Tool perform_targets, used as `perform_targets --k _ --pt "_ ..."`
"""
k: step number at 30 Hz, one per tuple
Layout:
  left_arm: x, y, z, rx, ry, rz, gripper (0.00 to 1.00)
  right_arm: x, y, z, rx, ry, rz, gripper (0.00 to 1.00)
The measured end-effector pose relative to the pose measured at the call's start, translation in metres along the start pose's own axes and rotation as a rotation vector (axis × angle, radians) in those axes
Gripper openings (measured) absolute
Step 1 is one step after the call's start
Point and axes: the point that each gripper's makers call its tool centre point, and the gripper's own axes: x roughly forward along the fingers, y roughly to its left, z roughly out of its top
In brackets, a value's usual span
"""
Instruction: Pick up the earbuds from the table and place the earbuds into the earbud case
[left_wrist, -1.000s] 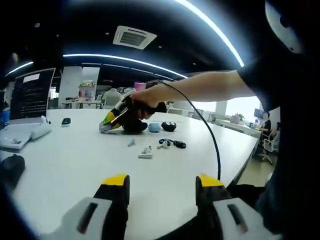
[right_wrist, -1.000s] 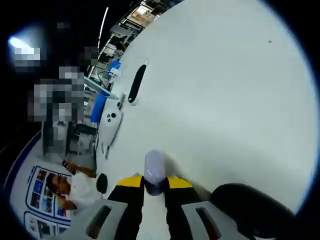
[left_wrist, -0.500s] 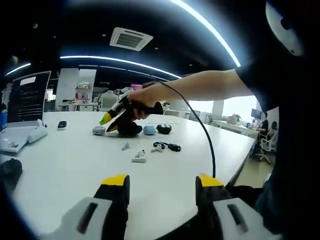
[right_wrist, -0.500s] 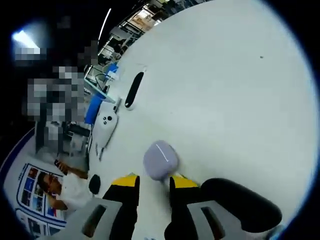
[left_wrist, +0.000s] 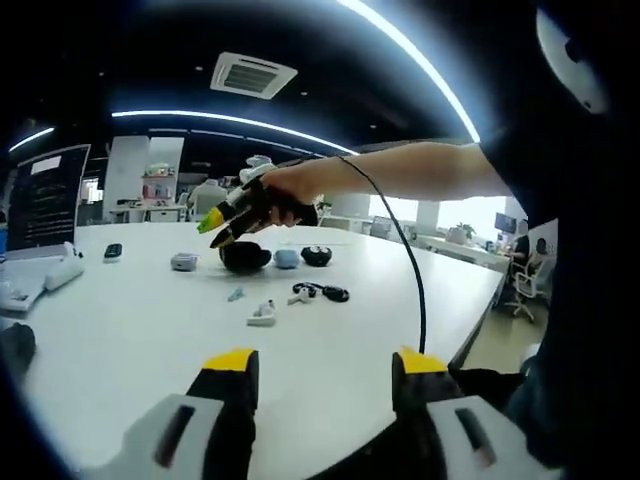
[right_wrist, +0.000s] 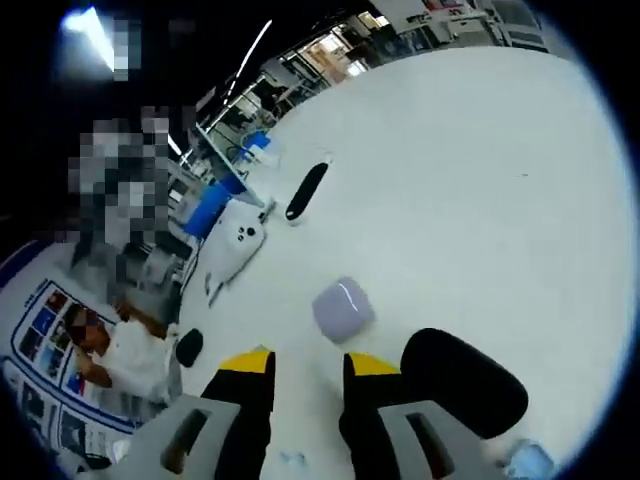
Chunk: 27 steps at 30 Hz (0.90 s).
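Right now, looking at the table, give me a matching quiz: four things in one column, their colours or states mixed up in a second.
Things:
1. right gripper
2. rounded case
3. left gripper
4. oval pouch

Descriptions:
A. black
B. pale lilac, lying on the table
C. raised above the table in a hand
D. fingers spread apart, nothing between them

Pairs: 1-C, 2-B, 3-D, 4-A

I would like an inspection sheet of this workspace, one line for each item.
Surface: white table, mostly bare.
Job's things: pale lilac earbud case, closed, lying on the table beyond the right gripper; white earbuds loose near the middle.
Clutter: black oval pouch, light blue case, black cord loop, white game controller.
Grippers: right raised, fingers empty; left gripper open, empty.
Cables: black cable hanging from the right gripper.
Surroundings: office, ceiling lights, monitor.
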Motion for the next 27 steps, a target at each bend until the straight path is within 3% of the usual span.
perform_targets --k 3,9,20,27 --pt "0.006 -0.002 -0.002 -0.022 0.019 -0.005 0.55 -0.015 0.000 -0.001 -0.082 -0.032 -0.012 0.25" --pt "0.016 -0.005 0.000 -0.025 0.045 -0.018 0.56 -0.055 0.010 -0.024 -0.182 -0.116 -0.027 0.26" --pt "0.031 0.002 0.018 -0.025 0.059 0.003 0.57 -0.139 0.036 -0.090 -0.367 -0.279 -0.058 0.26" --pt "0.043 0.001 0.028 -0.040 0.060 -0.003 0.58 -0.184 0.036 -0.139 -0.441 -0.378 -0.131 0.28"
